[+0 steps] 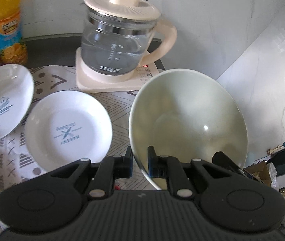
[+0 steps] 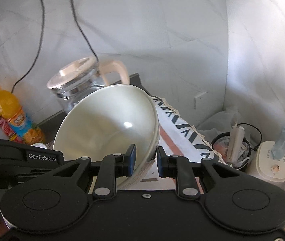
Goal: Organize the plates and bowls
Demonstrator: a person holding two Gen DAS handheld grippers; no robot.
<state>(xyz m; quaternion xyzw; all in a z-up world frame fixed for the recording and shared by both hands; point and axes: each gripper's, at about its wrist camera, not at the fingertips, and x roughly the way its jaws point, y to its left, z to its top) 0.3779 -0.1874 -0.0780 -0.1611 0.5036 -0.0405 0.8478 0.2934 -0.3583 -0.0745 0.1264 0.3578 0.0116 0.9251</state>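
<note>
Item: one pale green glazed ceramic bowl, which we grip by opposite rims, left tongs and right tongs both clamped, tilted clear above the bench for stacking.

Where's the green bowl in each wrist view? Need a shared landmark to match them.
Left wrist: green bowl centre-right, tilted, its near rim pinched by the left gripper.
Right wrist: same bowl centre-left, its right rim between the right gripper pads.
Shared landmark: glass kettle with the cream lid, behind the bowl in both.
</note>
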